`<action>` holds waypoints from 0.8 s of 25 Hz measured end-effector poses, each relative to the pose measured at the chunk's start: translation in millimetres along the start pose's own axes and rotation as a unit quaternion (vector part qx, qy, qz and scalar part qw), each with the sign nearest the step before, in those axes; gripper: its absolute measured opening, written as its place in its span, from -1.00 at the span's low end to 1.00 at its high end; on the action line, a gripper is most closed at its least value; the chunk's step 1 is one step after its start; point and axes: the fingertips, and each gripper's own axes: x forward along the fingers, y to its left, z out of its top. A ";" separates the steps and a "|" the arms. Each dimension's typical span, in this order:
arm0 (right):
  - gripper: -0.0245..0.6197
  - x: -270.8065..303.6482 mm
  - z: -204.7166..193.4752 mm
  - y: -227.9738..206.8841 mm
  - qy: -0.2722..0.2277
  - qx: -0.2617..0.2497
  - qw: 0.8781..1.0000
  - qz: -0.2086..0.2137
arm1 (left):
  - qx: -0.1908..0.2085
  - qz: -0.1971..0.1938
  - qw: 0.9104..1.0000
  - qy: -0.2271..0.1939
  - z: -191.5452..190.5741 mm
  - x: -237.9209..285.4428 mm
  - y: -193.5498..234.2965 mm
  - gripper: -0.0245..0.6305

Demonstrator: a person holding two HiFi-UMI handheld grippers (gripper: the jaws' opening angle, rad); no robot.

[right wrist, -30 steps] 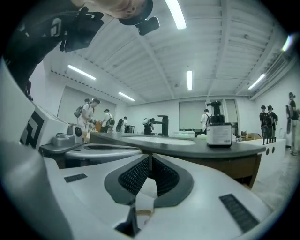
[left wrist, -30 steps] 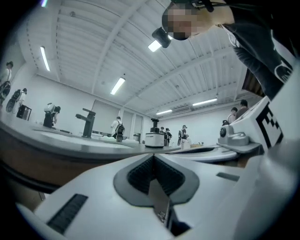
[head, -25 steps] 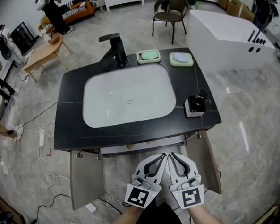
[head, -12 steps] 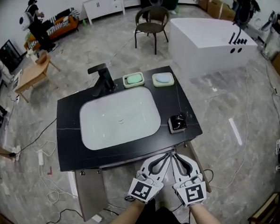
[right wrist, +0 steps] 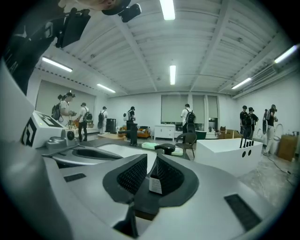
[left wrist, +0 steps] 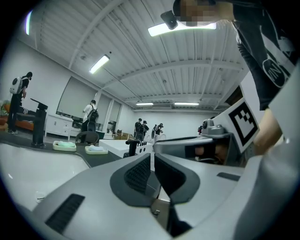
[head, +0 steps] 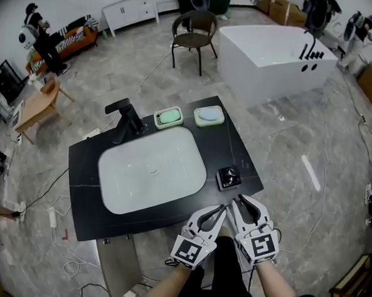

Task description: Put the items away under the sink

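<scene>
Both handheld grippers hover at the near edge of the vanity, in front of the basin's (head: 151,169) right corner. The fingers (left wrist: 136,176) of the left gripper (head: 212,217) are pressed together on nothing. Those (right wrist: 131,176) of the right gripper (head: 247,211) likewise meet, empty. Below the basin's left side a cabinet door (head: 121,268) hangs open. Just beyond the fingertips, right of the basin on the black surface (head: 88,201), sits a small black item on a white base (head: 228,177), apart from both grippers. It looks compact, rigid and probably light, best pinched across the flat sides of its base. Behind the basin, right of the black faucet (head: 126,120), stand two soap dishes, the green soap dish (head: 169,117) and the blue soap dish (head: 208,116), well apart from the fingers. They are likely stiff and smooth, the bars liable to slide, so a level grip on a short rim seems wise.
</scene>
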 end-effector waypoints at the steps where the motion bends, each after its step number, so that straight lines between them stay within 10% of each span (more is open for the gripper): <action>1: -0.79 7.8 -3.4 -5.7 0.009 -0.008 1.000 0.004 | 0.003 0.004 1.000 -0.001 2.2 4.7 3.4 -0.87; 6: -0.46 39.9 -19.7 -29.9 0.048 -0.004 0.998 0.041 | 0.002 0.045 0.999 0.019 -0.7 17.5 20.1 -0.72; 20: -0.51 90.2 -6.0 -32.5 0.010 -0.050 0.985 0.162 | -0.009 0.140 0.990 0.021 -4.8 42.2 62.1 -0.71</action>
